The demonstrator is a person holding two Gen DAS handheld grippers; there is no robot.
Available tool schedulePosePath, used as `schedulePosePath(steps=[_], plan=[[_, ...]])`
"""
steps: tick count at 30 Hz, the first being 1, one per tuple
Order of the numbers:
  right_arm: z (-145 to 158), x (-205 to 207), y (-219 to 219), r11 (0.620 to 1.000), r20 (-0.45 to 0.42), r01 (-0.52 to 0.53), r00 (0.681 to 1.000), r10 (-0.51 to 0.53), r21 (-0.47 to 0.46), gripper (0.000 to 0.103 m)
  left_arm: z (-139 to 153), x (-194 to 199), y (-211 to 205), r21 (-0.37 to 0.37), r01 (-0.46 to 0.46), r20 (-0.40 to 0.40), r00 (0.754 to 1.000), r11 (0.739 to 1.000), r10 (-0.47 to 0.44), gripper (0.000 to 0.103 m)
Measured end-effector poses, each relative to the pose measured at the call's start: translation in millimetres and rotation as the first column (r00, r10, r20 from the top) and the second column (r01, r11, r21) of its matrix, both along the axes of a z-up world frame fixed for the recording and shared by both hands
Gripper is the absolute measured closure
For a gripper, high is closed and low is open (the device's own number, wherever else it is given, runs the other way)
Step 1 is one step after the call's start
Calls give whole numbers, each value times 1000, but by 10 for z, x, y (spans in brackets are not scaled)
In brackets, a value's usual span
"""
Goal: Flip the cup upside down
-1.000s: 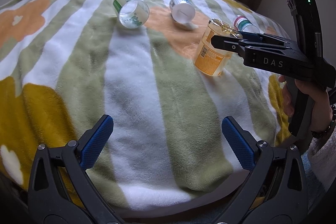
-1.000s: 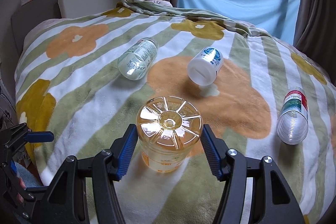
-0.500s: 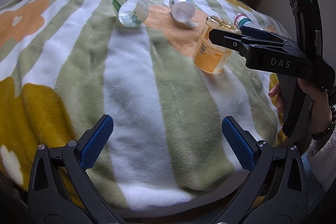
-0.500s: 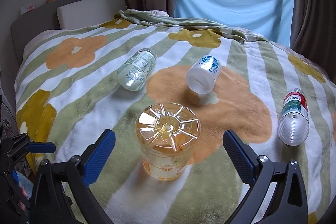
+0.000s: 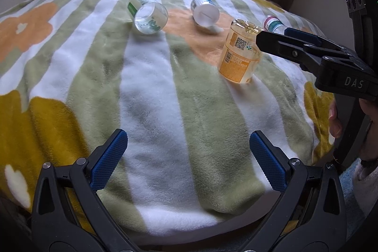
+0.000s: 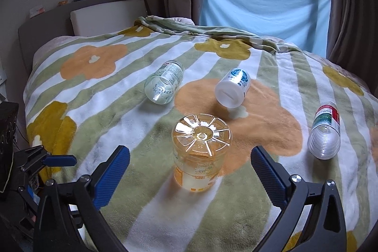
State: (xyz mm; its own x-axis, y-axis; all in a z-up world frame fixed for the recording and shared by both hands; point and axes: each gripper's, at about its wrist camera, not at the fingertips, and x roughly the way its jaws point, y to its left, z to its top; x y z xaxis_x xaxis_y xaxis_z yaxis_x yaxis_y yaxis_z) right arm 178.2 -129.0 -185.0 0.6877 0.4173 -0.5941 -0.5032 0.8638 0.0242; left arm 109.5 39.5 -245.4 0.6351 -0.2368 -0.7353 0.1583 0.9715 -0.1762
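Observation:
An orange-tinted clear cup (image 6: 200, 152) stands upside down on the flowered blanket, base up; the left wrist view shows it too (image 5: 239, 57). My right gripper (image 6: 189, 171) is open, its blue pads on either side of the cup and a little nearer the camera, touching nothing. From the left wrist view the right gripper (image 5: 283, 41) reaches in from the right, beside the cup's top. My left gripper (image 5: 186, 157) is open over the near blanket with nothing between its fingers.
Three more cups lie on their sides: a clear one with green print (image 6: 164, 84), a white one with a blue label (image 6: 232, 87), a clear one with a red label (image 6: 324, 131). The blanket (image 6: 94, 96) covers a bed; curtains and a window stand behind.
The right gripper let go of the orange cup, opened wide and drew back and up. The cup stays upside down. The left gripper hardly moved.

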Motion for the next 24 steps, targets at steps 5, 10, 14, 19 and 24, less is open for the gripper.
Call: schedulePosePath(steps=[5,10,14,19,24], plan=[[487,-329,-148,998,36,41,998,-43,55,1,416,-98,-56,41,6,69,998,999,-9,0],[1075,-761,-272,990,130,129,982,-135,50,1,1172,-221,-63,33,-16,173,985,999,10,0],[1428,-1045,-389,971,169,231,957,-237,56,1,1681,-389,-41,3,-44,263,964,999,42,0],[1696,-1302,-613,928,216,360,903,-372,96,1,2048,-629,-32,3,-96,358,929,995,89,0],[1783,-1415,-743,907,243,403,874,-421,119,1,2218,-777,-128,47,-134,433,896,990,101,0]])
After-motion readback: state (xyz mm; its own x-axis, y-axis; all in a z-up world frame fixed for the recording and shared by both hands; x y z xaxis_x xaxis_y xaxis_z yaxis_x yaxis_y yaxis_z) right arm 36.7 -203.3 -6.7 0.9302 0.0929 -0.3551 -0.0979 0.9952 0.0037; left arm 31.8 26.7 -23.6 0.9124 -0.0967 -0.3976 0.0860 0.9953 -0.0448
